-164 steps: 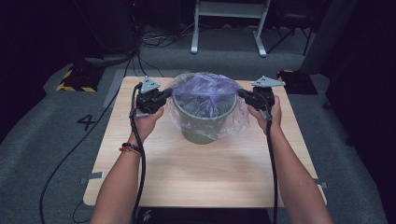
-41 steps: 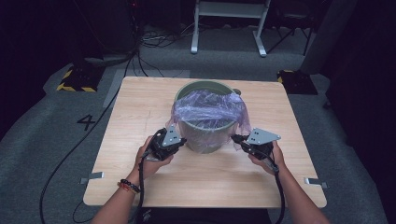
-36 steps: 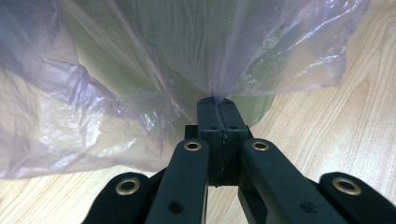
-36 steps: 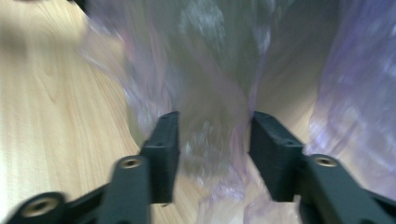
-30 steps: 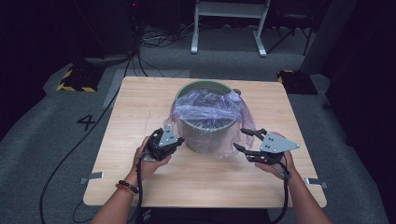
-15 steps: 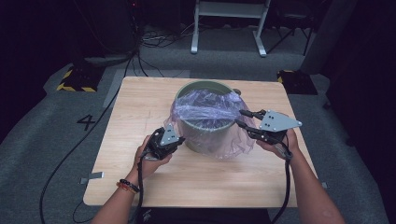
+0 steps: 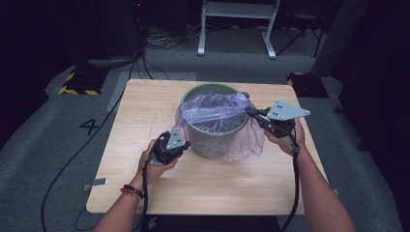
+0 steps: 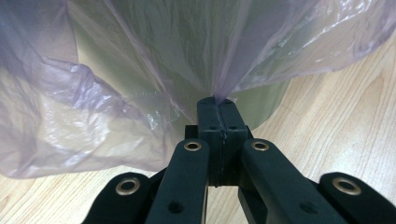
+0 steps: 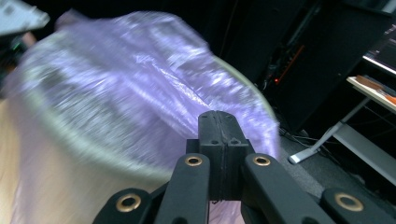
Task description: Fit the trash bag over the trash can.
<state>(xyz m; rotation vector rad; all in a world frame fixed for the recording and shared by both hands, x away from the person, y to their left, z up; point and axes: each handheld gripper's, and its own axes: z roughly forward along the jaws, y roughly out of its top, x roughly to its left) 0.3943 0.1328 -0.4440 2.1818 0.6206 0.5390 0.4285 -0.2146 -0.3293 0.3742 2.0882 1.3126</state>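
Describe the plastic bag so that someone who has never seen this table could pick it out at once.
On the light wooden table stands a round grey-green bin. The plastic bag is draped over its mouth and hangs down its sides toward the tabletop. It is the thin, see-through, crinkled purple film, the one soft thing here.

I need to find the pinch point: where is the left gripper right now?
In the high view, the left gripper sits low at the near-left side of the green bucket, shut on the purple bag.

I see the table (image 7: pixel 145 111) well lit from above, the room around it dark. Beyond my right gripper's fingertips the plastic bag (image 9: pixel 130 79) is motion-blurred, with glare.
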